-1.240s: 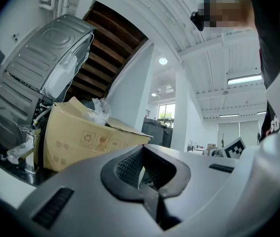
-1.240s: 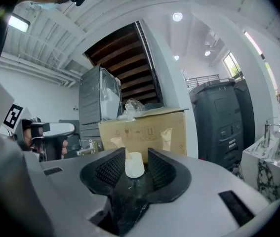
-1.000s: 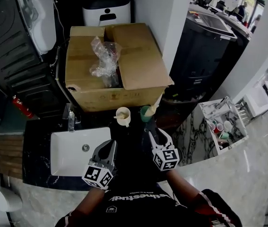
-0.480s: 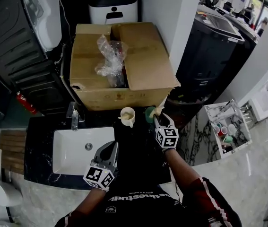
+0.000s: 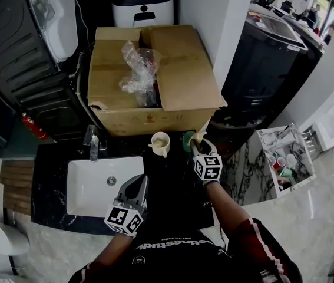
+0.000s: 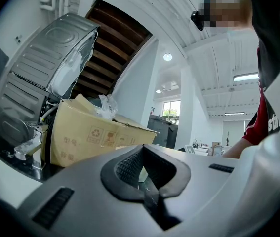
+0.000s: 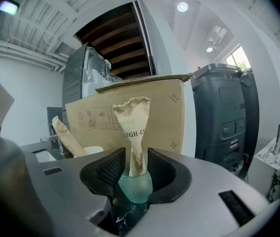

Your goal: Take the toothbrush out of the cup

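**Toothbrush** (image 7: 132,117) (paper-wrapped): stands in the green cup (image 7: 135,185), centre of the right gripper view. In the head view the cup sits on the dark marbled surface (image 5: 169,187), just below the cardboard box (image 5: 184,81).

**Right gripper** (image 7: 136,158): jaws spread, flanking the wrapper above the cup's rim, with no pinch evident.

**Left gripper** (image 5: 139,181): jaws pressed together, lower centre of the head view, beside the white sink (image 5: 78,187).

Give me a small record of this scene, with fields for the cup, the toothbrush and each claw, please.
cup: green cup on the dark counter, in front of the cardboard box
toothbrush: paper-wrapped toothbrush, standing in the green cup
right claw: right claw open, jaws either side of the toothbrush
left claw: left claw shut, empty, beside the white sink
nearby: white mug left of the green cup
task state: toothbrush not yet out
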A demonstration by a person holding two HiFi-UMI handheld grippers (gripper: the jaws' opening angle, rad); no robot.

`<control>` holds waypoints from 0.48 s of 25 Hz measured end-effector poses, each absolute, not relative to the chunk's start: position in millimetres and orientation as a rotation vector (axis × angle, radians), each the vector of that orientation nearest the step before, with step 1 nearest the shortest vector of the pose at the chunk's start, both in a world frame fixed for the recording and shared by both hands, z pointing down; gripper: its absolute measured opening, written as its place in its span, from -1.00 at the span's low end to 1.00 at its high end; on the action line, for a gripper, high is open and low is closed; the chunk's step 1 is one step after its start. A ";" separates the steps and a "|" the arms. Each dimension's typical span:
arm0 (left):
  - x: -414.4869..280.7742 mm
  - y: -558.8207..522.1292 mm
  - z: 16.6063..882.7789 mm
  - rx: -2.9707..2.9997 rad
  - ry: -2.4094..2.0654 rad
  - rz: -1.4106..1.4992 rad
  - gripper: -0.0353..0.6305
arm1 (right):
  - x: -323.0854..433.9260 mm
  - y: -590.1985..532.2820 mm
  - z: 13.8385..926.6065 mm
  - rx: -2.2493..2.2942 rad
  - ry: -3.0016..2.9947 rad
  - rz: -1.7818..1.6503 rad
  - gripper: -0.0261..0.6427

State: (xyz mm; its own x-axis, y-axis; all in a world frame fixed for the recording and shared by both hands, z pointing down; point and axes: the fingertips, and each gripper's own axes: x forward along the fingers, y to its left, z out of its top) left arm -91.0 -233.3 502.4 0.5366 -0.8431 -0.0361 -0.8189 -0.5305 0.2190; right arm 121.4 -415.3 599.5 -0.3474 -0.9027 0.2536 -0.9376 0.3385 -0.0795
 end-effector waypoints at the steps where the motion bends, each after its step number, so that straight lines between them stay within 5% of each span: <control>1: -90.8 -233.0 503.0 2.596 -1.417 -0.203 -0.85 | 121.7 -414.9 600.2 1.689 -2.427 0.318 -0.42; 12: -91.4 -231.2 503.5 2.586 -1.426 -0.208 -0.85 | 126.2 -415.4 596.2 1.709 -2.386 0.243 -0.74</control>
State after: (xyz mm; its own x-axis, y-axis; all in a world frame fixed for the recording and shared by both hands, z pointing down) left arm -91.4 -231.2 503.5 0.5302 -0.8472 -0.0350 -0.8219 -0.5236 0.2242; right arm 126.2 -415.4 596.2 -0.3136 -0.9152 0.2531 -0.9474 0.3194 -0.0189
